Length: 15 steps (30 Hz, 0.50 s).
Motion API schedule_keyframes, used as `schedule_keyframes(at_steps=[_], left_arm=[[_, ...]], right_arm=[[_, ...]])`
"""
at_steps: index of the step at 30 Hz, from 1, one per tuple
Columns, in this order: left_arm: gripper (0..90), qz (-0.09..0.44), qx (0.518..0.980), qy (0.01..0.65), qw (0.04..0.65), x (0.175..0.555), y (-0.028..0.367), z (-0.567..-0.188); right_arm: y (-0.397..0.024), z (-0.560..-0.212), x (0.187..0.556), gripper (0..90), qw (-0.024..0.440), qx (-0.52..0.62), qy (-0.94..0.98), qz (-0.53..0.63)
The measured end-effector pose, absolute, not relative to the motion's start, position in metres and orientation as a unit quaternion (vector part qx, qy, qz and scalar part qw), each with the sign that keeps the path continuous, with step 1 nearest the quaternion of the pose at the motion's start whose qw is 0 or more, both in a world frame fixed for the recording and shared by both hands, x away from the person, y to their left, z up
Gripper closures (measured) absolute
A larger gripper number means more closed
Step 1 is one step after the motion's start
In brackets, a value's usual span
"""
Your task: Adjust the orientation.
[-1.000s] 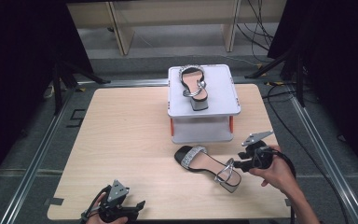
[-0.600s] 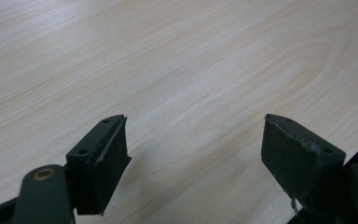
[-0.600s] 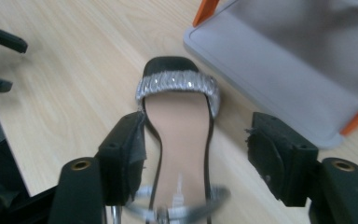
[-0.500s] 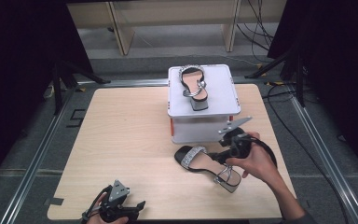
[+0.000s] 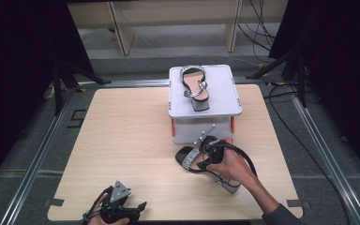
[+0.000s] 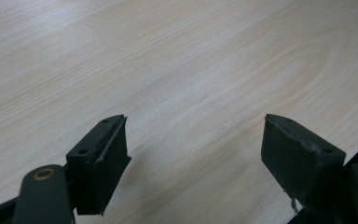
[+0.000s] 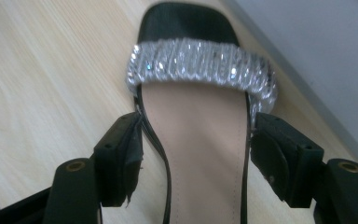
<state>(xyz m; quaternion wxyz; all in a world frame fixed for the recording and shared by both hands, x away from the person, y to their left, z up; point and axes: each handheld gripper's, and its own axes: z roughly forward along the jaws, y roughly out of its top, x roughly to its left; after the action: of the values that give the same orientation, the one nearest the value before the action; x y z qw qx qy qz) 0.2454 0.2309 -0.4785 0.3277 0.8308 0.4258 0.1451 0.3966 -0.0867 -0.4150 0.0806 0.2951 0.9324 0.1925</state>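
1. The right gripper [image 7: 193,158] has just been opening; its jaws now stand apart on both sides of the sandal [image 5: 201,158], which lies on the table [image 5: 122,140] just beside the white box [image 5: 225,93]; the pads seem not pressing yet.
2. If they close only on the thin sole edge, the sandal could slip or tilt.
3. The strap [image 7: 200,63] could snag on one pad.
4. The left gripper [image 6: 193,158] rests open over bare wood, well apart.

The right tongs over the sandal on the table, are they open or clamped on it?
Open. The right tongs straddle the sandal behind its sparkly strap, having just been opening, pads at its edges without squeezing.
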Motion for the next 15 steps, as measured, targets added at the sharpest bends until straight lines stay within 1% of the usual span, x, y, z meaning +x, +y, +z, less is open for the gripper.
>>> schedule_keyframes(at_steps=[6,8,10,11,15], left_arm=[[21.9,0.145,0.831,0.426,0.327,0.245,0.231,-0.478],[22.0,0.152,0.82,0.437,0.337,0.245,0.228,-0.48],[22.0,0.149,0.83,0.426,0.328,0.245,0.231,-0.479],[22.0,0.151,0.823,0.434,0.334,0.245,0.229,-0.48],[22.1,0.148,0.824,0.432,0.335,0.245,0.23,-0.479]], right_arm=[[-0.098,-0.427,0.394,35.2,0.068,0.303,0.933,0.181],[-0.104,-0.429,0.392,35.2,0.067,0.311,0.931,0.178],[-0.109,-0.431,0.391,35.1,0.064,0.316,0.93,0.177],[-0.112,-0.432,0.39,35.1,0.063,0.32,0.929,0.176],[-0.117,-0.436,0.389,33.4,0.057,0.322,0.929,0.175]])
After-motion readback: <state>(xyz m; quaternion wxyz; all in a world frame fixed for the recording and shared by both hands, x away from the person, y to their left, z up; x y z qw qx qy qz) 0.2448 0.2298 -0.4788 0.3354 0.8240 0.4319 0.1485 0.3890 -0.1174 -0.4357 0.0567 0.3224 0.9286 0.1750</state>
